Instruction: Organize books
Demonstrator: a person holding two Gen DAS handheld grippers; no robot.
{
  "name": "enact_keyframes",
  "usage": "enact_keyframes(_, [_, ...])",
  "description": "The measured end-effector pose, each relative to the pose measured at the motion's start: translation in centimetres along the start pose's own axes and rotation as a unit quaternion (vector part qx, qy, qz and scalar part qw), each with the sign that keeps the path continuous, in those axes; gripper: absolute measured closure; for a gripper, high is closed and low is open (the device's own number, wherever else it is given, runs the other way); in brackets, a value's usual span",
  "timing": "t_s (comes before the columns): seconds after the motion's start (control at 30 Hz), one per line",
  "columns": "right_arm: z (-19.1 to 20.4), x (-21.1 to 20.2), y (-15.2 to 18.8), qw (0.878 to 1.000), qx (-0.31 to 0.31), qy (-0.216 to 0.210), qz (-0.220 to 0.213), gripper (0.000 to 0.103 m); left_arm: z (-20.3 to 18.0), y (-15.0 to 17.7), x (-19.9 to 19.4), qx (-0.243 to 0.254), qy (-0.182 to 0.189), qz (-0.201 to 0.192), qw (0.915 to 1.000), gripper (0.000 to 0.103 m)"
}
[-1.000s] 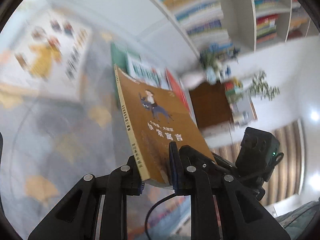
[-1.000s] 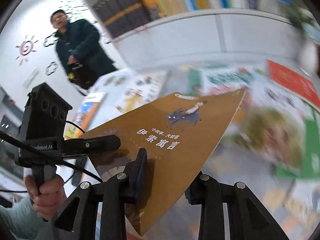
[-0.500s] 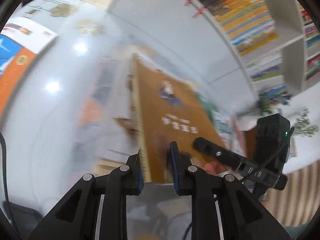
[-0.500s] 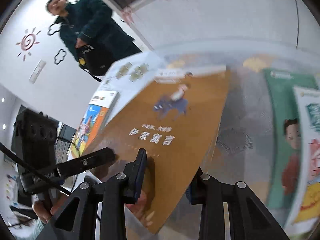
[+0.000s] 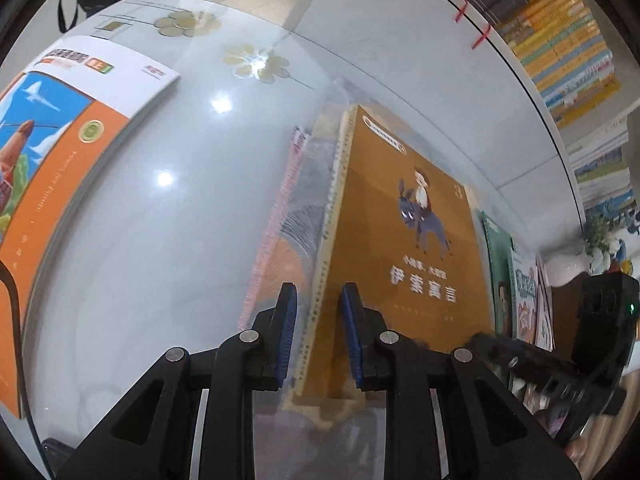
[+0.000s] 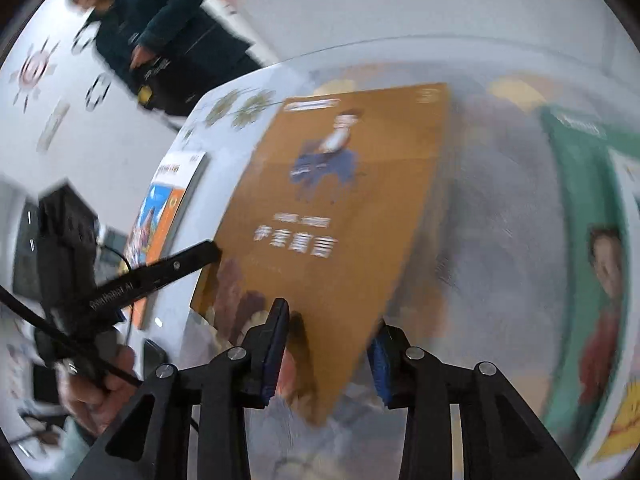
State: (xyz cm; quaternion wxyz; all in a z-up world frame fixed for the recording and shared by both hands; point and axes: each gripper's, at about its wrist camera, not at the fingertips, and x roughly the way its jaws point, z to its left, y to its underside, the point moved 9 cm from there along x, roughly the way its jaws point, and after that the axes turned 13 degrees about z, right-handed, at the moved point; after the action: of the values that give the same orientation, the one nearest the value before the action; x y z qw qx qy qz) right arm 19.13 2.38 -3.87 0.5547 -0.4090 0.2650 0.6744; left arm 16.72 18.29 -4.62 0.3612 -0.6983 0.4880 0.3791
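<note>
A brown book (image 5: 404, 248) with a donkey rider on its cover lies on or just above the glossy white table (image 5: 160, 220). My left gripper (image 5: 318, 336) has its jaws around the book's spine edge with small gaps on both sides. My right gripper (image 6: 328, 352) straddles the book's near corner (image 6: 344, 240), jaws wide apart. The view is blurred. The left gripper body (image 6: 132, 284) shows in the right wrist view, and the right gripper body (image 5: 560, 360) in the left wrist view.
An orange and blue book (image 5: 52, 184) lies at the left of the table. Green and white picture books (image 6: 588, 240) lie to the right. Bookshelves (image 5: 568, 52) stand behind the table. A person in dark clothes (image 6: 168, 36) stands beyond the far edge.
The brown book has swung from tilted in the air down to the table, away from the picture books. My left jaws have opened slightly off the spine.
</note>
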Motion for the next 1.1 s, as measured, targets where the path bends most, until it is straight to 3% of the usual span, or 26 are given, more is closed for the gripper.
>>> enact_keyframes(0.1, [-2.6,-1.3,0.5,0.997,0.06,-0.038,-0.019,0.062,-0.8,1.1,0.7,0.012,0.015,0.027,0.9995,0.073])
enact_keyframes(0.2, [-3.4,0.2,1.3,0.992,0.099,-0.078,0.002,0.059,-0.7,1.7,0.6,0.007,0.024,0.031,0.9992,0.073])
enact_keyframes(0.4, [-1.7,0.2,1.5,0.998,0.057,0.0,0.003,0.054,-1.3,3.0,-0.3,0.001,-0.009,0.026,0.9996,0.074])
enact_keyframes(0.47, [-2.0,-0.3,1.9,0.998,0.064,-0.013,0.007,0.054,-0.6,4.0,-2.2,-0.027,-0.019,-0.009,0.9994,0.077])
enact_keyframes(0.5, [-2.4,-0.9,2.3,0.998,0.066,-0.011,0.005,0.054,0.2,5.0,-3.9,-0.052,-0.04,-0.036,0.9972,0.077])
enact_keyframes(0.6, [-3.1,-2.9,4.1,0.998,0.063,-0.001,-0.005,0.054,3.1,7.1,-8.0,-0.117,-0.107,-0.094,0.9829,0.077])
enact_keyframes(0.67, [-2.9,-3.3,5.5,0.998,0.069,-0.015,0.0,0.054,5.1,6.5,-10.2,-0.146,-0.124,-0.119,0.9743,0.077])
enact_keyframes(0.77, [-2.0,-3.5,7.8,0.998,0.054,-0.012,0.014,0.054,5.9,5.1,-11.0,-0.141,-0.109,-0.085,0.9803,0.077])
enact_keyframes(0.83, [-1.5,-4.1,9.7,0.999,0.028,0.014,0.02,0.054,3.9,5.5,-11.2,-0.108,-0.108,-0.083,0.9848,0.077])
enact_keyframes(0.9, [-1.1,-4.6,11.8,0.999,0.004,0.031,0.023,0.052,1.0,7.1,-10.4,-0.077,-0.097,-0.075,0.9895,0.074])
enact_keyframes(0.97, [-0.7,-4.9,13.8,0.999,-0.003,0.026,0.028,0.048,-3.0,9.7,-7.8,-0.047,-0.061,-0.041,0.9962,0.071])
enact_keyframes(1.1, [-1.9,-5.2,18.3,0.999,0.001,0.025,0.039,0.048,-8.9,15.5,-3.0,-0.014,-0.024,0.022,0.9994,0.071])
